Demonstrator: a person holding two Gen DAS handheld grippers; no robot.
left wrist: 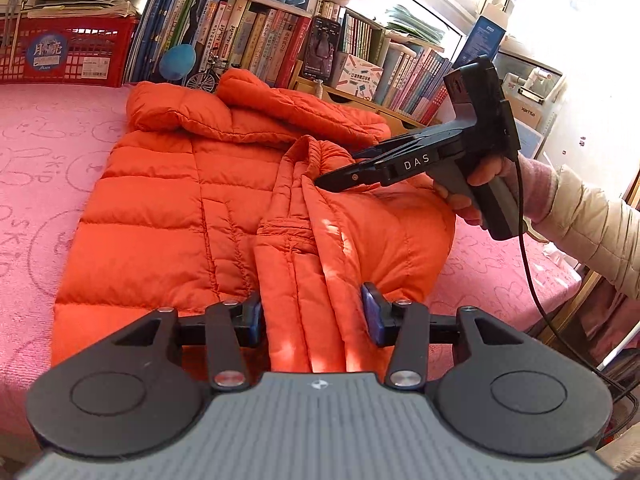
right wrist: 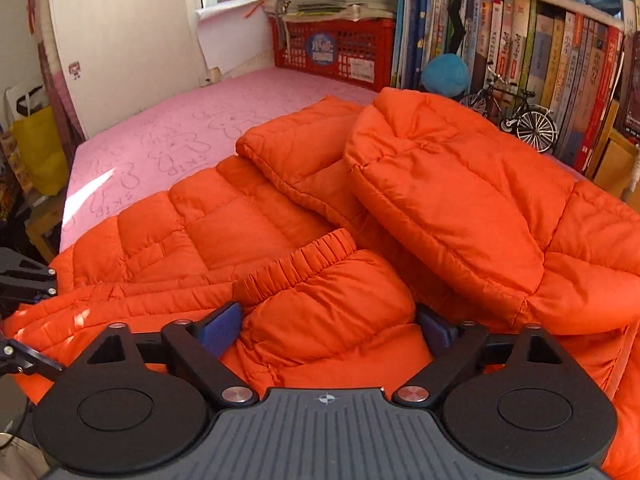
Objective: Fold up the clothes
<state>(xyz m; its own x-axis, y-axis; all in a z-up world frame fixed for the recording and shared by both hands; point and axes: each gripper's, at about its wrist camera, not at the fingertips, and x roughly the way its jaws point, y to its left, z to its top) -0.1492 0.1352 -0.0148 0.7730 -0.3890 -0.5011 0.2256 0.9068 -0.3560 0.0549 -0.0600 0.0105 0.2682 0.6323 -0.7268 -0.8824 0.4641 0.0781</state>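
Jacket (left wrist: 168,208): orange quilted down coat, spread flat on the pink bed cover (left wrist: 36,160), hood toward 12 o'clock by the bookshelf (left wrist: 260,32).
Left gripper (left wrist: 316,312): jaws wide apart, straddling a folded sleeve strip at 6 o'clock, not clamped.
Right gripper (right wrist: 328,324): jaws wide apart either side of the elastic-cuffed sleeve (right wrist: 320,280), nothing gripped; it enters from 3 o'clock in the left view.
Red crate (left wrist: 68,52): at 11 o'clock.
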